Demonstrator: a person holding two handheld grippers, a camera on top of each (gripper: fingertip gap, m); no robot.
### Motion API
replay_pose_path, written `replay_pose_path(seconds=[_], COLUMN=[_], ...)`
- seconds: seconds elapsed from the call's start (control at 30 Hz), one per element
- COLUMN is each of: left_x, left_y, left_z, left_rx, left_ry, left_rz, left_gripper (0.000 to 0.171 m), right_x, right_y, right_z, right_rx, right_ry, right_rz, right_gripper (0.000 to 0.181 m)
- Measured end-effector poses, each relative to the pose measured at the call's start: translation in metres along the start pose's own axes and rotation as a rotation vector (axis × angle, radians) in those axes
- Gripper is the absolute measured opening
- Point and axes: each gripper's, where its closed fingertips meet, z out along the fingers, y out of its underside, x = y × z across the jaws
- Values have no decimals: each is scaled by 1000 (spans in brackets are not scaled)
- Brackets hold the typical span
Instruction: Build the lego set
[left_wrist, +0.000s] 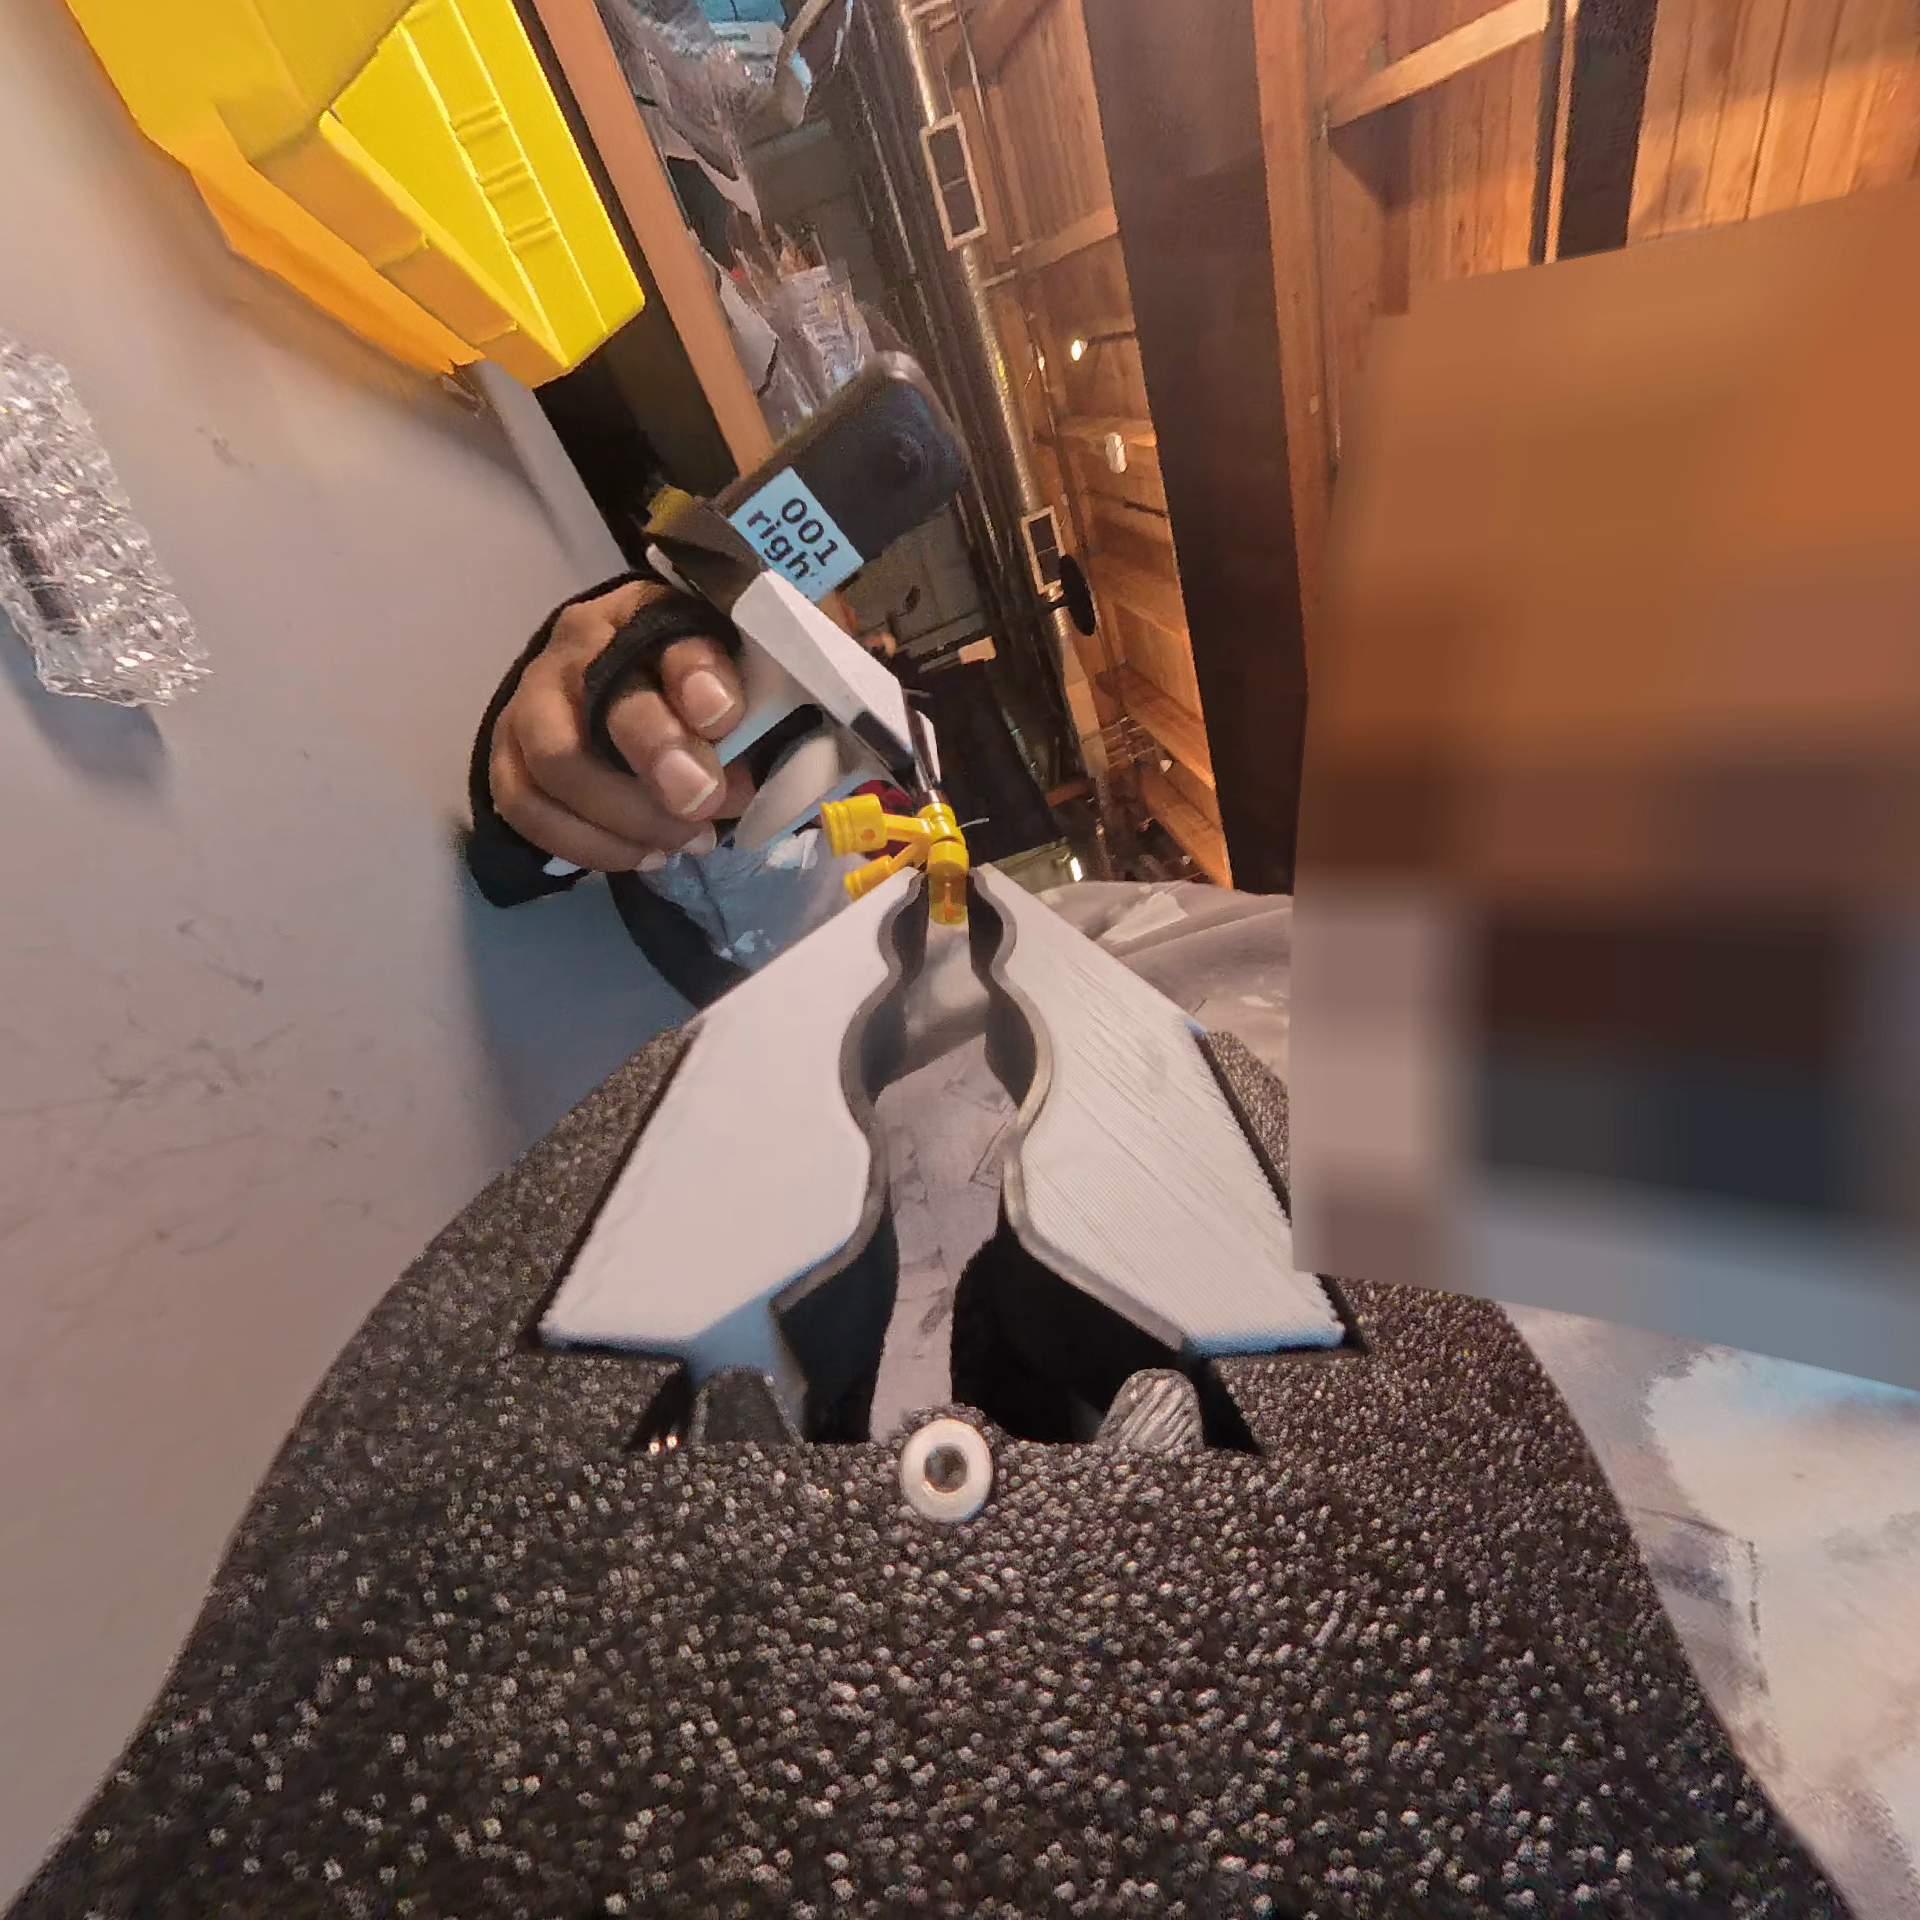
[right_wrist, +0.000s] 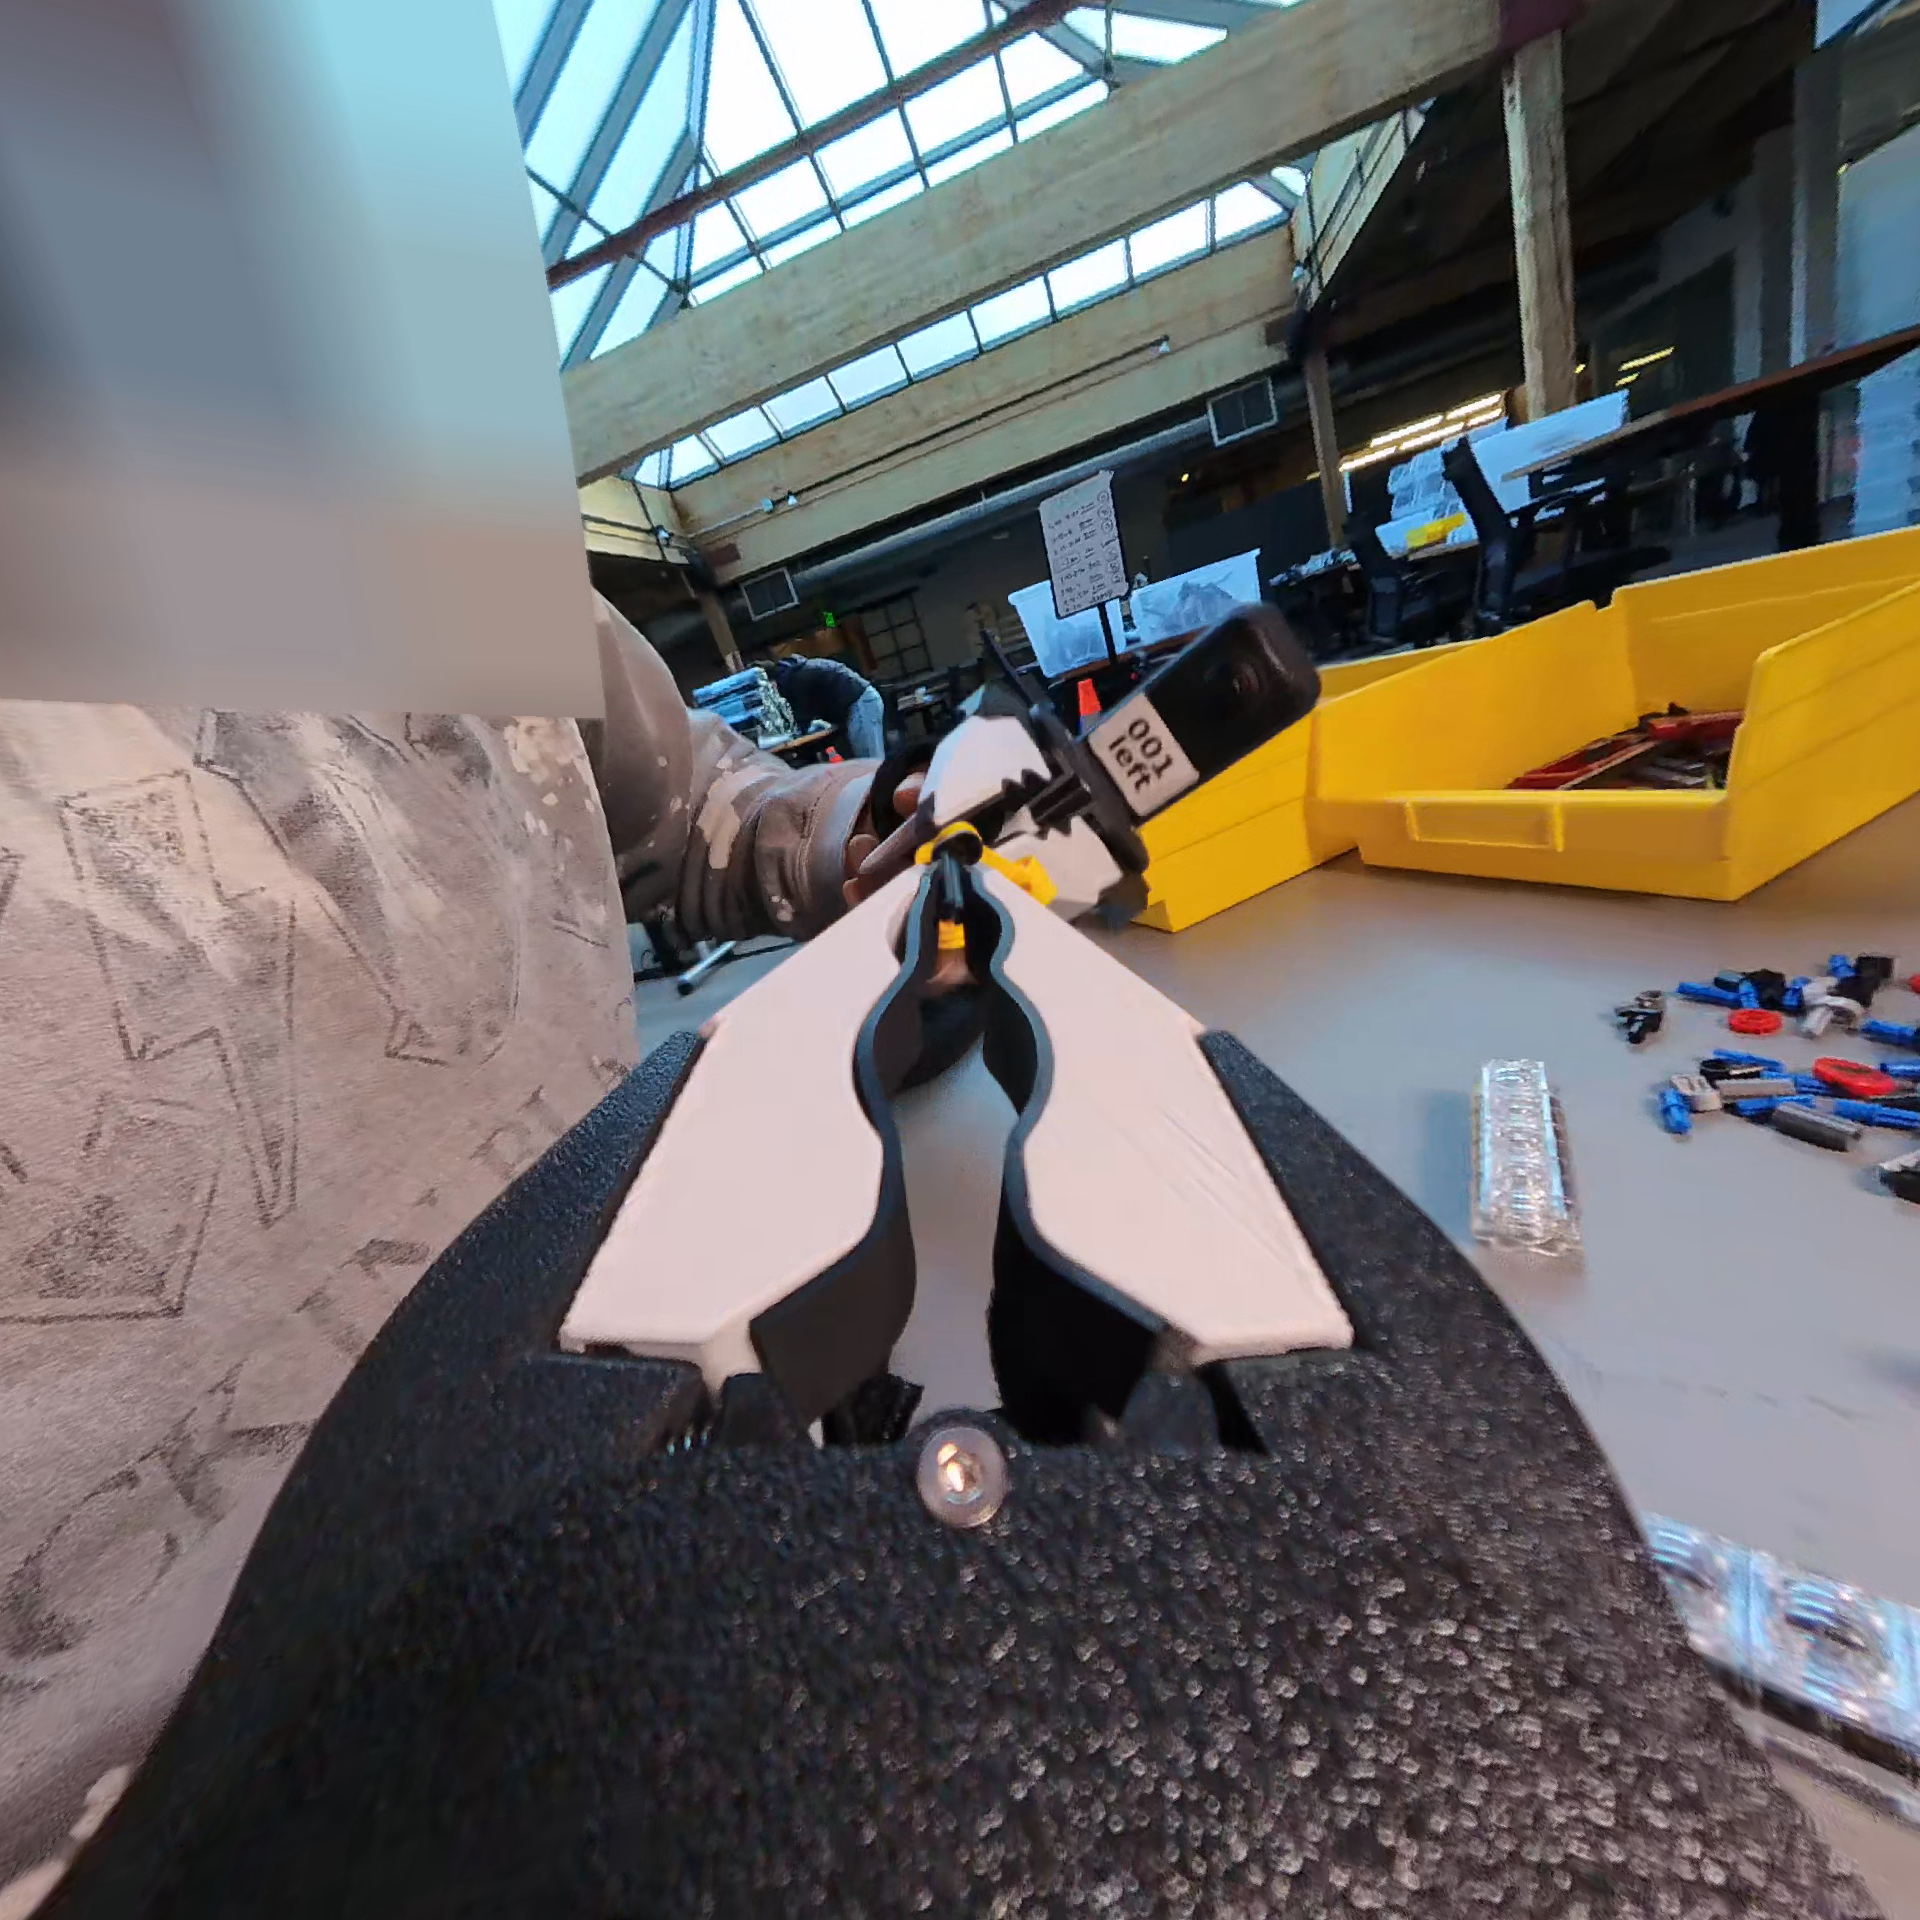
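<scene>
My left gripper (left_wrist: 945, 885) is shut at its tips on a small yellow assembly of joined connector pieces (left_wrist: 902, 834), held in the air above the grey table (left_wrist: 260, 935). My right gripper (right_wrist: 948, 878) is shut on a thin black axle (right_wrist: 949, 896) that meets the yellow assembly (right_wrist: 1016, 871). The two grippers face each other tip to tip. In the left wrist view a hand holds the right gripper (left_wrist: 928, 781), and the black axle (left_wrist: 933, 798) touches the yellow pieces. In the right wrist view the left gripper (right_wrist: 992, 844) is just beyond my fingertips.
Yellow bins (right_wrist: 1558, 800) stand at the back right of the table, also in the left wrist view (left_wrist: 416, 187). Several loose blue, red and black parts (right_wrist: 1787, 1060) and a clear plastic block (right_wrist: 1522, 1158) lie to the right. A person's grey shirt (right_wrist: 260, 1039) is close on the left.
</scene>
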Motion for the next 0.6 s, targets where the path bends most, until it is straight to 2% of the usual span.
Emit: replay_pose_path(seconds=[0.03,0.3,0.43,0.6], left_x=[1,-14,-19,-24], left_y=[1,21,32,40], left_z=[-1,-12,-18,-22], left_rx=[-22,-250,-335,-382], left_ry=[-19,-251,-303,-353], left_rz=[26,189,199,224], left_gripper=[7,7,7,7], right_x=[-1,-5,-8,-10], right_y=[5,27,38,45], right_z=[1,7,10,13], right_rx=[-29,-205,-273,-313], right_ry=[-6,-10,-10,-17], right_rz=[1,-10,-21,7], right_gripper=[3,3,3,3])
